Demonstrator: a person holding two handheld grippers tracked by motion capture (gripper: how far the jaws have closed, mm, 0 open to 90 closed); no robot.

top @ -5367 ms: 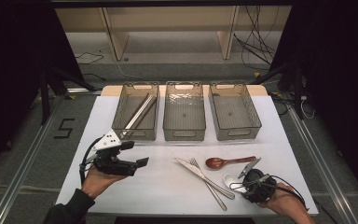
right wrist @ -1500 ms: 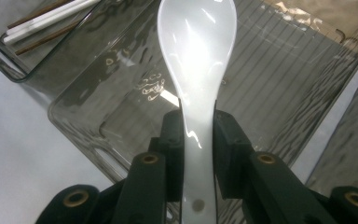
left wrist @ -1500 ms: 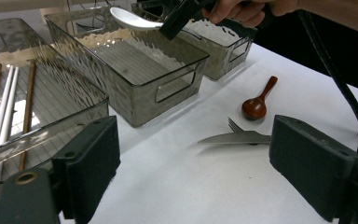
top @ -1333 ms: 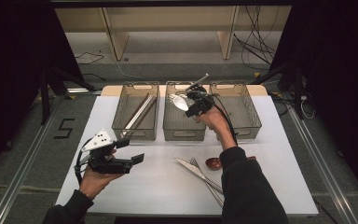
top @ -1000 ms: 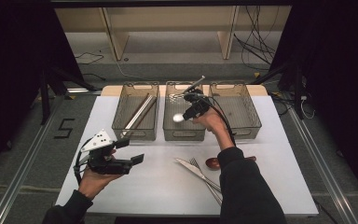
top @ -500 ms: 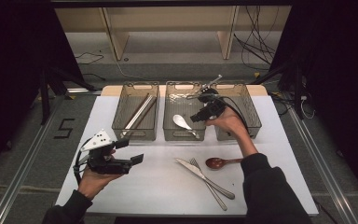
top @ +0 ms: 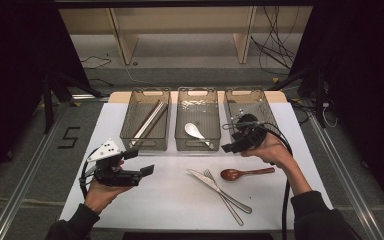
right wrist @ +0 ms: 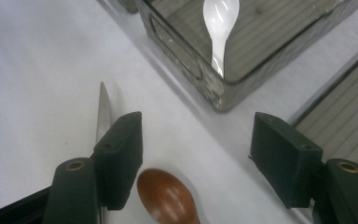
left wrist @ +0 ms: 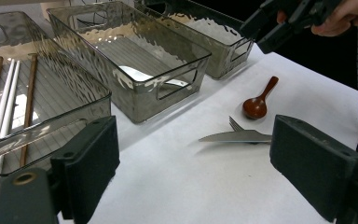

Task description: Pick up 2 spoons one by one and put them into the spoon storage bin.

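A white spoon [top: 195,131] lies in the middle clear bin [top: 198,95]. My right gripper [top: 232,141] hovers near that bin's front right corner, above a brown wooden spoon [top: 240,173] on the white table. Its jaws have just been opening and stand open, gripping nothing. In the right gripper view the brown spoon's bowl [right wrist: 165,196] lies below the right gripper [right wrist: 200,156], close to its left jaw. A knife [top: 220,187] and a fork [top: 222,195] lie crossed at the front. My left gripper [top: 139,161] is open and empty at the front left.
The left bin [top: 145,95] holds chopsticks [top: 149,119]. The right bin [top: 250,100] has nothing in it. In the left gripper view, the knife [left wrist: 235,136], the brown spoon [left wrist: 256,105] and the right gripper [left wrist: 279,23] lie ahead of the left gripper [left wrist: 200,163].
My right gripper let the white spoon fall into the middle bin, opened, and drew back toward the front right over the brown spoon. The left hand stayed still.
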